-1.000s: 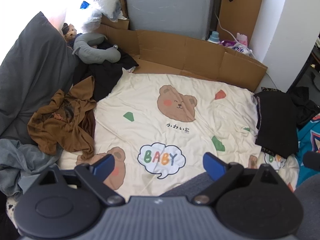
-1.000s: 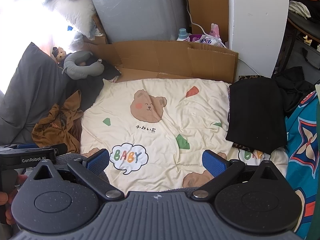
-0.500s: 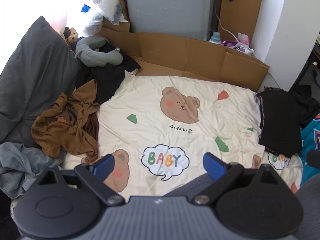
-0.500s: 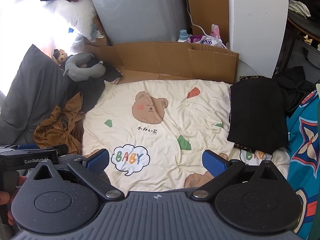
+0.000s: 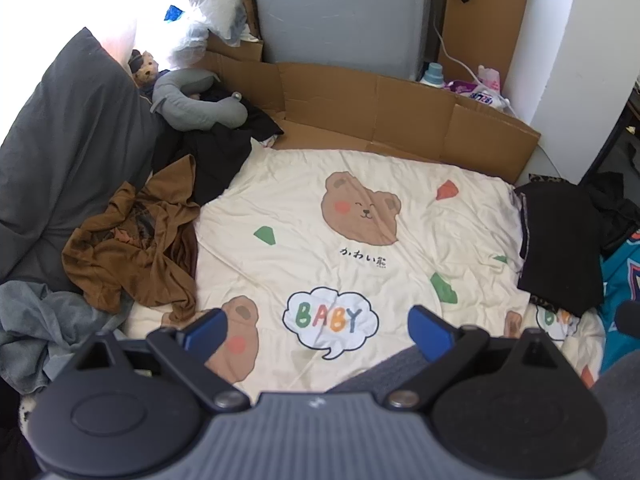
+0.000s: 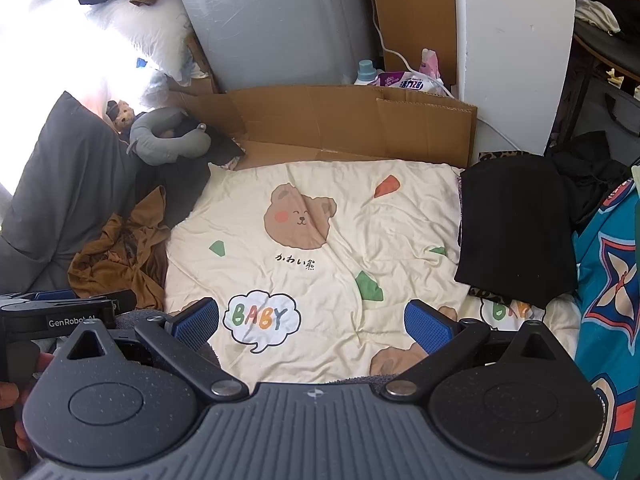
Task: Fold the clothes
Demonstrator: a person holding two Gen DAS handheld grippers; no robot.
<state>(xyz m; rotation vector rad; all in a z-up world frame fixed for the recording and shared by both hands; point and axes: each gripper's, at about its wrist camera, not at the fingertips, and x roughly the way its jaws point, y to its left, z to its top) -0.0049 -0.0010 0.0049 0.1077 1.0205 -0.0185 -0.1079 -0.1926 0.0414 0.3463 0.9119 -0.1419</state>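
A crumpled brown garment (image 5: 132, 248) (image 6: 120, 252) lies at the left edge of a cream bear-print blanket (image 5: 360, 248) (image 6: 320, 248). A folded black garment (image 5: 560, 240) (image 6: 516, 228) rests on the blanket's right side. More dark clothes (image 5: 224, 152) are heaped at the back left, and grey cloth (image 5: 44, 328) lies at the near left. My left gripper (image 5: 316, 330) hovers open above the blanket's near edge with nothing between its fingers. My right gripper (image 6: 312, 326) is open too, empty, over the same near edge.
Cardboard (image 5: 400, 108) walls the back of the blanket. A grey pillow (image 5: 60, 160), a neck pillow (image 5: 192, 100) and a small plush bear (image 5: 144, 72) sit at the left. A teal patterned cloth (image 6: 612, 280) lies at the right. The other gripper's body (image 6: 60, 316) shows at the right wrist view's left edge.
Both views have shifted slightly, so the scene has slid a little right and down. Both grippers stay open and empty; no garment has moved.
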